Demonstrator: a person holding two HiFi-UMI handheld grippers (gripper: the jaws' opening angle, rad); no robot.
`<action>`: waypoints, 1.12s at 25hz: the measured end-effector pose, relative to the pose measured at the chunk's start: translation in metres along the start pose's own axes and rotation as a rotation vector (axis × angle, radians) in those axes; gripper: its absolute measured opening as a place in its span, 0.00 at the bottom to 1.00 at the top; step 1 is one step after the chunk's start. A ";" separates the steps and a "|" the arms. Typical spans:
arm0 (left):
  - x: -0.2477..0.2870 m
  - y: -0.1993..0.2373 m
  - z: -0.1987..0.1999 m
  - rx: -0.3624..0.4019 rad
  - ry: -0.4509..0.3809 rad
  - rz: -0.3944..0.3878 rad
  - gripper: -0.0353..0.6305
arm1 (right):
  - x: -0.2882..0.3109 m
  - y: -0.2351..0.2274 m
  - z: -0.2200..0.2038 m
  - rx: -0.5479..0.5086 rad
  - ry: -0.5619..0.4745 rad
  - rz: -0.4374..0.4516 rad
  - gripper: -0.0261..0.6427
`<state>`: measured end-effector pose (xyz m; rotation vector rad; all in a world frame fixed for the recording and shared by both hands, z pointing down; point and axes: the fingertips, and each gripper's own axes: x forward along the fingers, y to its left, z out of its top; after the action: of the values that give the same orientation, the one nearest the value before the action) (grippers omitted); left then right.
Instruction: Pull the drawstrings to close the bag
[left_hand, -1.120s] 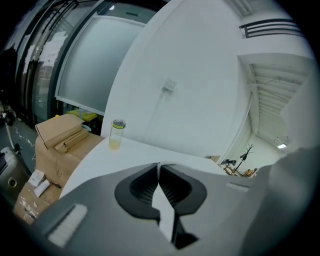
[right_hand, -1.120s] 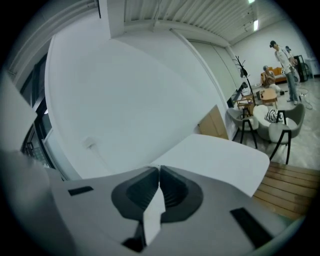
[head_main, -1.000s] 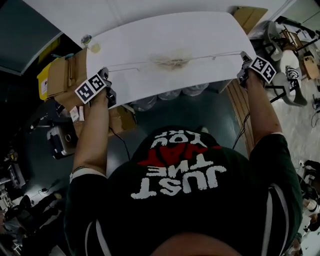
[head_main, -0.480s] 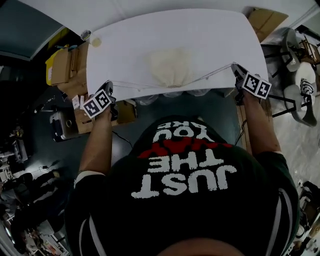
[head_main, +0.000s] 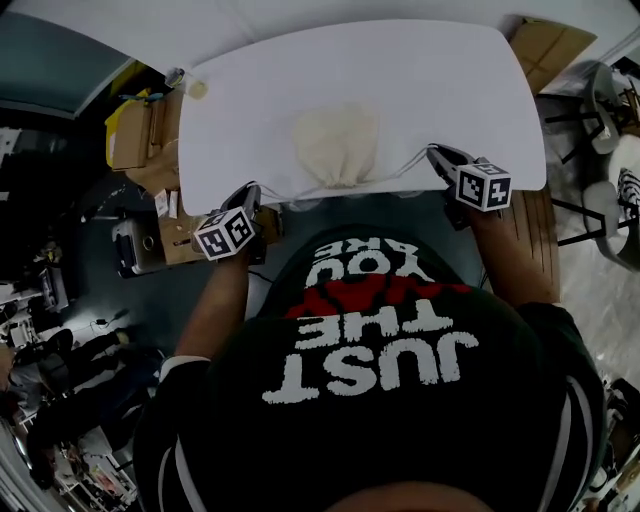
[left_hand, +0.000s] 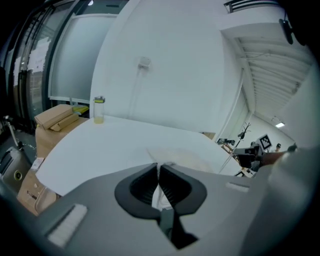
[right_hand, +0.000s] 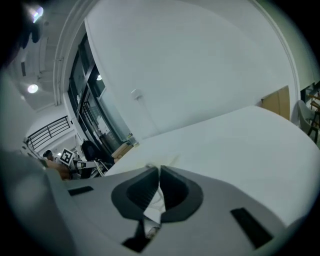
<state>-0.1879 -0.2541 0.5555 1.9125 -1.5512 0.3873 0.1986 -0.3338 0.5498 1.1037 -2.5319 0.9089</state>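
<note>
Head view: cream cloth drawstring bag (head_main: 337, 145) lies mid white bench (head_main: 450, 80), gathered mouth twd person. Thin white drawstrings (head_main: 405, 166) run out L & R to left gripper (head_main: 252, 192) and right gripper (head_main: 437, 153) at near edge
Left gripper view: jaws pinched tight on drawstring
Right gripper view: same, jaws clamped on drawstring

The bag (head_main: 335, 145) lies on the tabletop (head_main: 420, 70), midway along its near edge. From the bag's near end a drawstring (head_main: 405, 165) runs right to the right gripper (head_main: 434, 153) at that edge, and another runs left to the left gripper (head_main: 251, 192). A jar (head_main: 197, 88) stands on the far left corner. Boxes (head_main: 135, 135) sit left of the tabletop, off it.
</note>
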 end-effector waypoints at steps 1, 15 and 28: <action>0.005 0.000 -0.002 0.015 0.008 -0.031 0.07 | 0.008 0.007 -0.003 -0.008 0.005 -0.002 0.06; 0.031 -0.011 -0.004 0.157 0.039 -0.300 0.07 | 0.044 0.066 -0.019 -0.049 0.048 -0.086 0.06; 0.025 -0.015 -0.006 0.105 0.030 -0.263 0.07 | 0.040 0.061 -0.004 -0.101 0.072 -0.065 0.06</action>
<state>-0.1659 -0.2680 0.5702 2.1487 -1.2599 0.3848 0.1272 -0.3225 0.5433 1.0955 -2.4407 0.7806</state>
